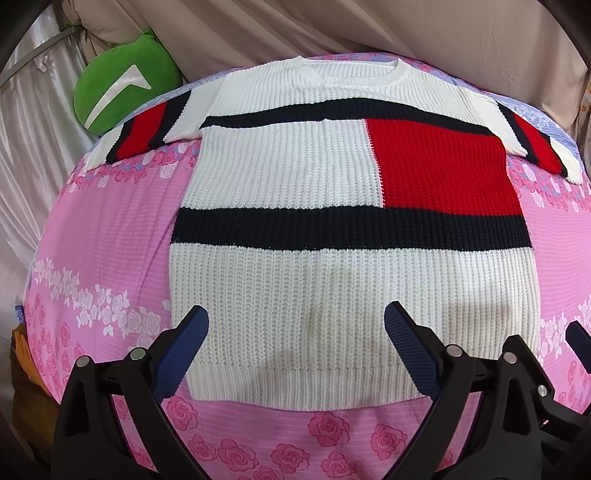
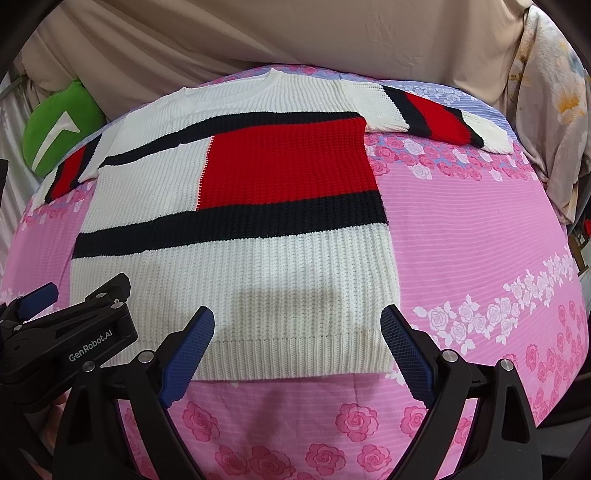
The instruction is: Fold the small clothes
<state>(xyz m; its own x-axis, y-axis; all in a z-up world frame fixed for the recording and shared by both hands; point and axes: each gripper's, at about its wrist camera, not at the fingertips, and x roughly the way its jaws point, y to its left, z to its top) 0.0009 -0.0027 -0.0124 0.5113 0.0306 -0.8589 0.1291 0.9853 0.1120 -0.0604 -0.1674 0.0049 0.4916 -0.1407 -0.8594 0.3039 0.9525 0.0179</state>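
Blue-padded black fingers of the left gripper (image 1: 295, 339) sit closest, spread wide apart and holding nothing. They hover over the near hem of the chunky knitted sweater in white, red and dark navy blocks (image 1: 332, 229). The right gripper (image 2: 297, 341) is spread wide too, also with nothing in it, over the same ribbed hem (image 2: 295, 358) but nearer the sweater's right corner.

Where is the sweater? It lies flat and face up on the pink bedsheet with rose prints (image 1: 92, 240). Its neck points away from the grippers. Both short sleeves stick out to the sides, the left sleeve (image 1: 140, 129) and the right sleeve (image 2: 436, 114). A green round cushion with a white mark (image 1: 125, 92) sits past the left sleeve, by the beige cloth backdrop (image 1: 369, 29).

No fold looks started yet. The knit looks thick, soft and floppy, so it will likely bend and sag when lifted. It does not look slippery, because the ribs give the pads something to bite. It should not break either. Good spots to pinch are probably the two hem corners, or a sleeve end to bring it in over the body first.
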